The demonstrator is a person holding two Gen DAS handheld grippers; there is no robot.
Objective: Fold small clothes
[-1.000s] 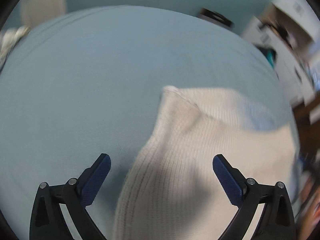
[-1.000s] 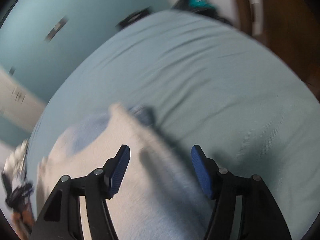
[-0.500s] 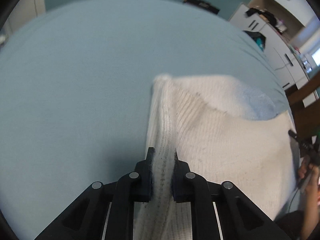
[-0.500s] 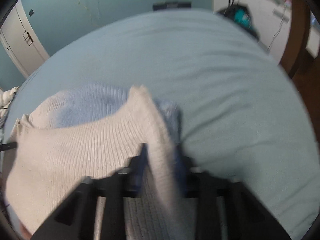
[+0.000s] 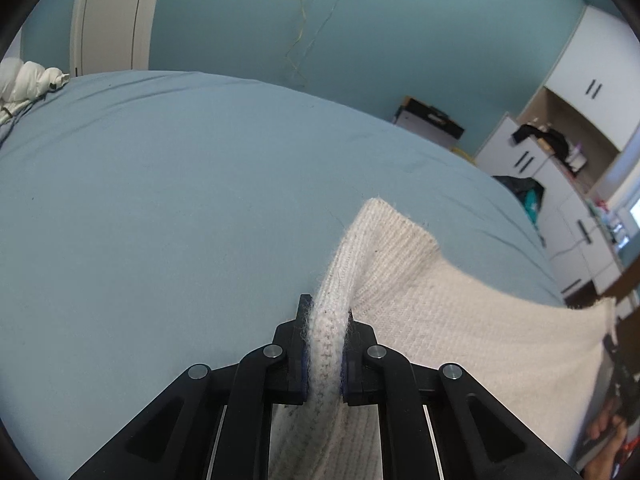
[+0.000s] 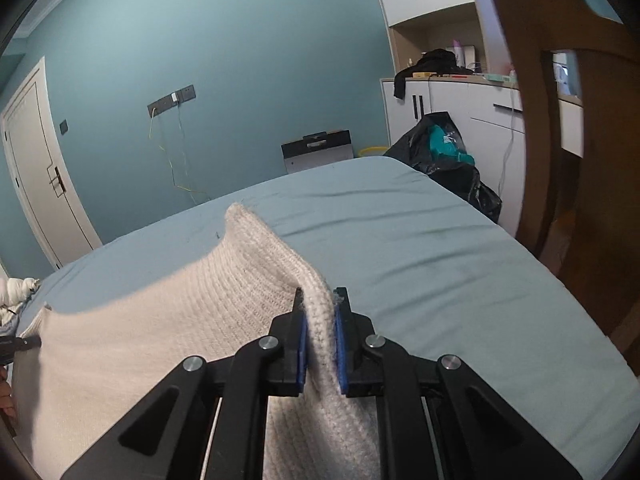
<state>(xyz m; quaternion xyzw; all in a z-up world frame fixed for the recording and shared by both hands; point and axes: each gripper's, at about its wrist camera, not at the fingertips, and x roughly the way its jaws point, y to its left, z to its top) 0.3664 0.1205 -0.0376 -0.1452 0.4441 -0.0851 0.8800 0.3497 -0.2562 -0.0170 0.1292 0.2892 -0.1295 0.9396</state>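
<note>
Cream knit garment [image 5: 460, 320] pinched at both side edges, raised off the bed [image 5: 180, 220].

Left gripper [image 5: 325, 354] clamped on the knit's left edge, right gripper [image 6: 320, 340] clamped on its right edge, blue pads pressing fuzzy ribbing. Stretched between the two above the near edge of the blue sheet, middle sagging slightly. Likely soft, light, limp and stretchy; fuzzy enough not to slip. Best taken at the thicker ribbed edges, near corners, keeping tension even to avoid bunching.
</note>
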